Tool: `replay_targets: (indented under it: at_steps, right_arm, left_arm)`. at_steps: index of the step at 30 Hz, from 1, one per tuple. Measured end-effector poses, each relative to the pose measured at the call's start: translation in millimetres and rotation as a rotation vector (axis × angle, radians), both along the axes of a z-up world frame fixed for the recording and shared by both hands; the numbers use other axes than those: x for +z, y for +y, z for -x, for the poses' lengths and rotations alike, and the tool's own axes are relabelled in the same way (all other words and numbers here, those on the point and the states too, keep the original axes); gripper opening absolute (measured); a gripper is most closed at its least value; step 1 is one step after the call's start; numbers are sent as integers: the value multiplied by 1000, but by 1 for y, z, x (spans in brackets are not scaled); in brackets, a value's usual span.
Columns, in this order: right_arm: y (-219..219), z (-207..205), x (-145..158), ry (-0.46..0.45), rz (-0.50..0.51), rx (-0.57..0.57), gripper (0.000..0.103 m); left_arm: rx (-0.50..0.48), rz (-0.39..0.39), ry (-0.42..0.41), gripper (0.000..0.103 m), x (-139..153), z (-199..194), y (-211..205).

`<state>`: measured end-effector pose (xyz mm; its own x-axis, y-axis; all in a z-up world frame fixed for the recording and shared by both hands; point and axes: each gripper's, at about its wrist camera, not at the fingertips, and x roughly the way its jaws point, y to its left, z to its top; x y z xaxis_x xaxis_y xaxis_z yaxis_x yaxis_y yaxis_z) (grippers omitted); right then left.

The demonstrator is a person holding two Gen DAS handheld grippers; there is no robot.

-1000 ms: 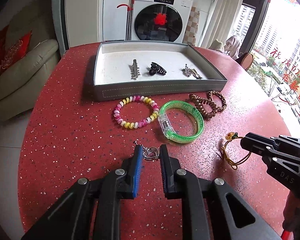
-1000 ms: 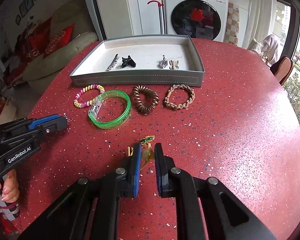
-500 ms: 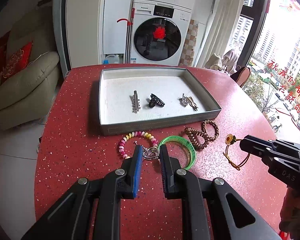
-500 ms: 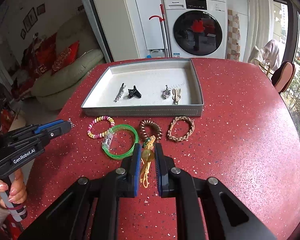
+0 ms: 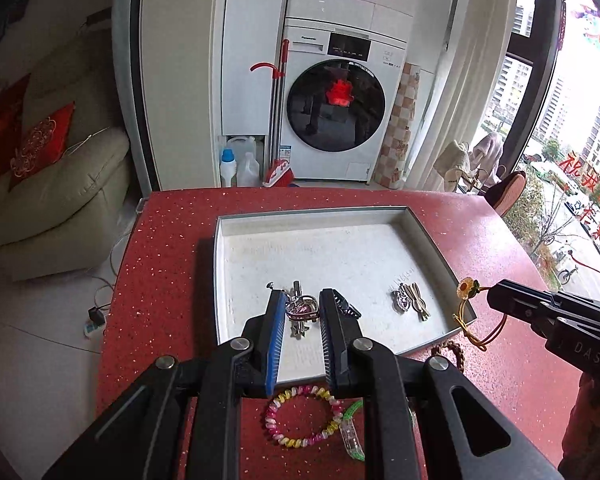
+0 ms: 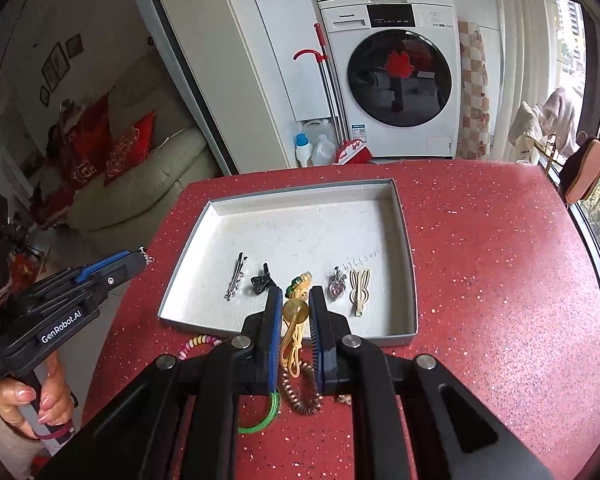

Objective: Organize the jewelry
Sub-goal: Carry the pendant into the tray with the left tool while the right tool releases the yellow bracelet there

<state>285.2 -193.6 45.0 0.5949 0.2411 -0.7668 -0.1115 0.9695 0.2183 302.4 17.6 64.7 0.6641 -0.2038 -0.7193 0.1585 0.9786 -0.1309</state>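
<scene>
My left gripper (image 5: 300,300) is shut on a silver heart pendant (image 5: 301,306) and hangs over the near part of the grey tray (image 5: 236,216). My right gripper (image 6: 294,298) is shut on a yellow cord bracelet with an amber bead (image 6: 295,312), its cord dangling above the tray's (image 6: 404,216) front rim. In the left wrist view that bracelet (image 5: 466,289) shows at the right gripper's tip over the tray's right rim. Inside the tray lie a silver hair clip (image 6: 235,276), a black claw clip (image 6: 262,280), a purple-stone brooch (image 6: 335,289) and a cream rabbit clip (image 6: 359,286).
On the red speckled table (image 6: 500,280), in front of the tray, lie a pastel coil bracelet (image 5: 302,416), a green bangle (image 6: 266,416), a brown coil hair tie (image 6: 300,392) and a braided brown bracelet (image 5: 452,354). A person's hand (image 6: 40,400) holds the left gripper's handle. A washing machine stands beyond.
Both grippers lifted their pieces off the table and carried them forward and up. They were near the table's front edge; now they hang over the tray.
</scene>
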Motion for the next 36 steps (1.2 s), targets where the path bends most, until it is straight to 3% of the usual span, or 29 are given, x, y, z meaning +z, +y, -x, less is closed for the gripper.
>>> replay_targets:
  at_steps: [5,12,22,32,36]
  right_arm:
    - [-2,-32,-10,-1,14,-30,14]
    - [-17,-62,-39,20,11,-112,14]
    - [-34,-68,-87,106,7,-148,14]
    - [-28,-64,-102,147,52,-140,15]
    - [-29,-61,-101,156,55,-142,17]
  left_arm:
    - [35,-19,8,36,-14,-39,-4]
    - [61,-31,64,36,-57,-72,-13]
    - [29,-112,82,36,-101,-74,-31]
    - [17,-210,58,36,-113,-65,-44]
    - [22,-200,66,36,-112,-65,-44]
